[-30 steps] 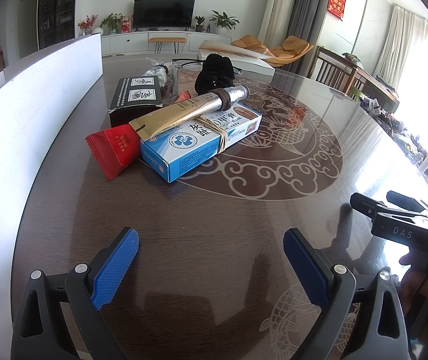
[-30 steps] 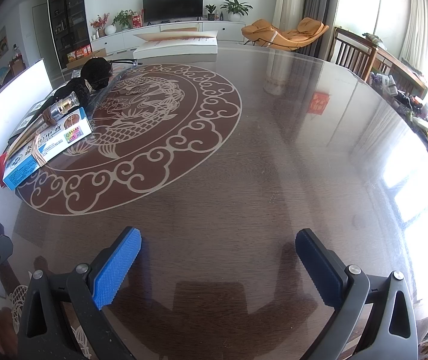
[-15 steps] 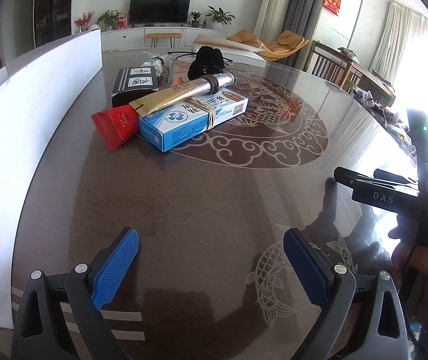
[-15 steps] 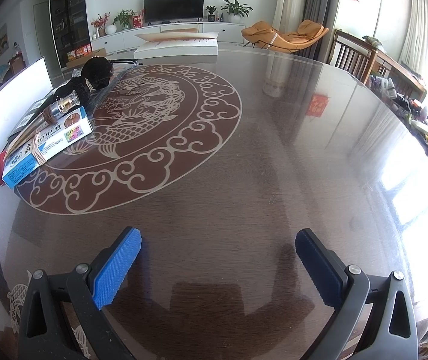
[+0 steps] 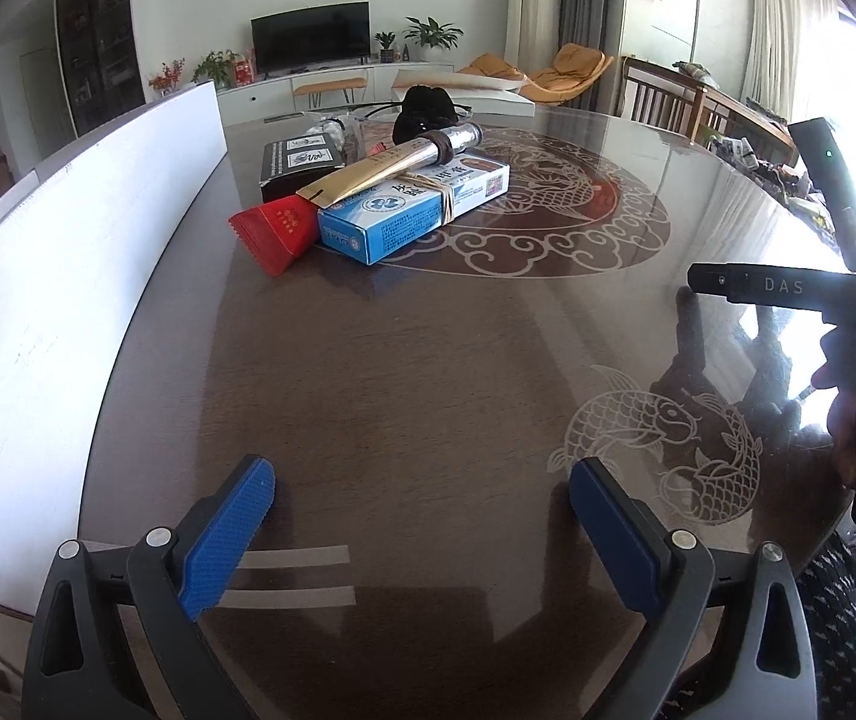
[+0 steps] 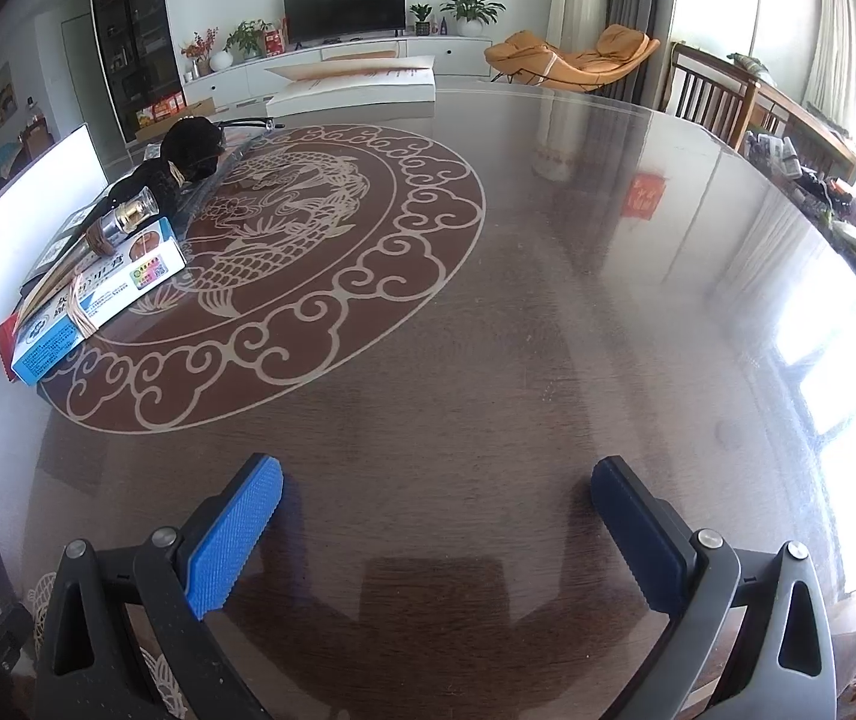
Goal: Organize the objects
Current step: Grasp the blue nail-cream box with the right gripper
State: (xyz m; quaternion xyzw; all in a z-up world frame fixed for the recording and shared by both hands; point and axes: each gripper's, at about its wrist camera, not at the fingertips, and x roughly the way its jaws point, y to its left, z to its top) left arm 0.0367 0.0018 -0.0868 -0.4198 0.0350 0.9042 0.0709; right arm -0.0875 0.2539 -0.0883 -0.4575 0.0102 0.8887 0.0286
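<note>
A blue and white medicine box point(image 5: 413, 207) with a rubber band lies on the dark round table point(image 5: 428, 372), with a gold tube point(image 5: 392, 165) across its top. A red packet point(image 5: 275, 228) lies at its left, a black box point(image 5: 299, 159) behind, a black pouch point(image 5: 425, 111) further back. The same pile shows at the left of the right wrist view, with the blue box point(image 6: 98, 294). My left gripper point(image 5: 422, 531) is open and empty, well short of the pile. My right gripper point(image 6: 436, 531) is open and empty over bare table.
A long white board point(image 5: 68, 276) stands along the table's left edge. A white flat box point(image 6: 356, 84) lies at the far edge. The right hand-held gripper body point(image 5: 799, 288) shows at the right of the left wrist view. Chairs point(image 6: 721, 102) stand beyond the table.
My left gripper has pulled back toward the near table edge, so the pile looks farther away. The right gripper has barely moved.
</note>
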